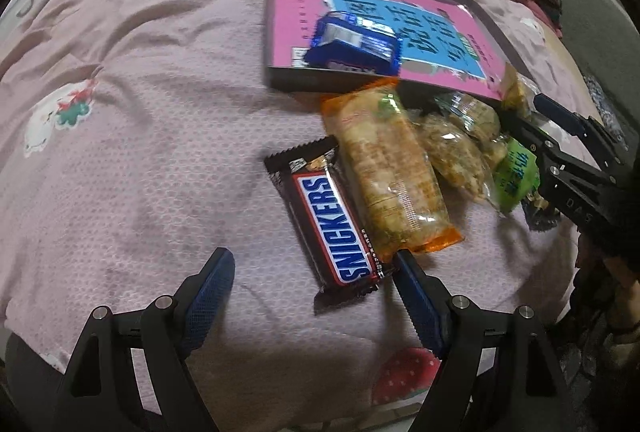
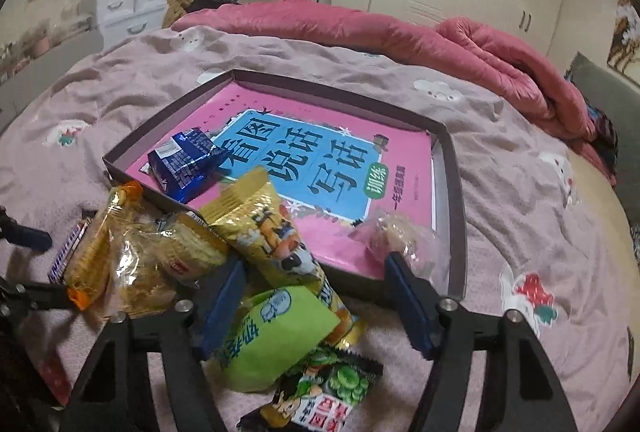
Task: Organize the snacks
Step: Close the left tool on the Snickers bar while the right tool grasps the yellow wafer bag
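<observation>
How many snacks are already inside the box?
2: a blue packet near the box's left corner, a clear pink-tinted packet by its front edge. Others lie outside.

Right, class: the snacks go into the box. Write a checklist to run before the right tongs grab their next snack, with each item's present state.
1. Right tongs open: ok.
2. Only one snack between them: not ok; yellow packet and green packet both lie there.
3. Room in the box: ok; only a blue packet and a clear-wrapped sweet lie on its pink book.
4. Left tongs open: ok.
5. Left tongs clear of the Snickers bar: cannot tell; one finger's tip is at its corner.
</observation>
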The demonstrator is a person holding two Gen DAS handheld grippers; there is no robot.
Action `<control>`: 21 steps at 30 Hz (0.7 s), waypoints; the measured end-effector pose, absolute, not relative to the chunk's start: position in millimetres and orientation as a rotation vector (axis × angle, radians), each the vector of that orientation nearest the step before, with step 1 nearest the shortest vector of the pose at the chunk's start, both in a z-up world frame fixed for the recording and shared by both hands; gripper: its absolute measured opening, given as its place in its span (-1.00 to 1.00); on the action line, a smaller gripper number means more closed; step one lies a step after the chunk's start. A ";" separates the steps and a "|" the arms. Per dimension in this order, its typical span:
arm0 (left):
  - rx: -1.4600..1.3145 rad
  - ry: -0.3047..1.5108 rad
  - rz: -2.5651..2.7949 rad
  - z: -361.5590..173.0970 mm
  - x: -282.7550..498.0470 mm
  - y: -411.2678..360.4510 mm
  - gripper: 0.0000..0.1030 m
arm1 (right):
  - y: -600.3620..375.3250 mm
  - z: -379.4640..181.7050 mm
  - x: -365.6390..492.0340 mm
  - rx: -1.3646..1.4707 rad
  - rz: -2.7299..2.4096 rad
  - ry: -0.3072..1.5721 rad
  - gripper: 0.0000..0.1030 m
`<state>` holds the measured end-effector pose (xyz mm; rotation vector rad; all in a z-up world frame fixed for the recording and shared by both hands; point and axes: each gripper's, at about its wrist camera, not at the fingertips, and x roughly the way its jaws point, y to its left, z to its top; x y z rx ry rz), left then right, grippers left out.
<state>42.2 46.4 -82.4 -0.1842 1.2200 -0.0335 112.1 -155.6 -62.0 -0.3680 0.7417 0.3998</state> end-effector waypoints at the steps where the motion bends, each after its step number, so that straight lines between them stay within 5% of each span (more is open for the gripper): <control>1: -0.189 1.219 -0.030 -82.2 42.0 48.0 0.60 | -152.8 -62.5 112.2 -0.384 0.403 0.736 0.24; 12: -0.212 1.206 -0.018 -78.3 40.1 56.4 0.60 | -144.1 -61.1 110.5 -0.377 0.487 0.697 -0.55; 21: -0.222 1.209 0.012 -81.1 42.4 61.7 0.58 | -160.8 -55.5 113.7 -0.267 0.477 0.714 -0.58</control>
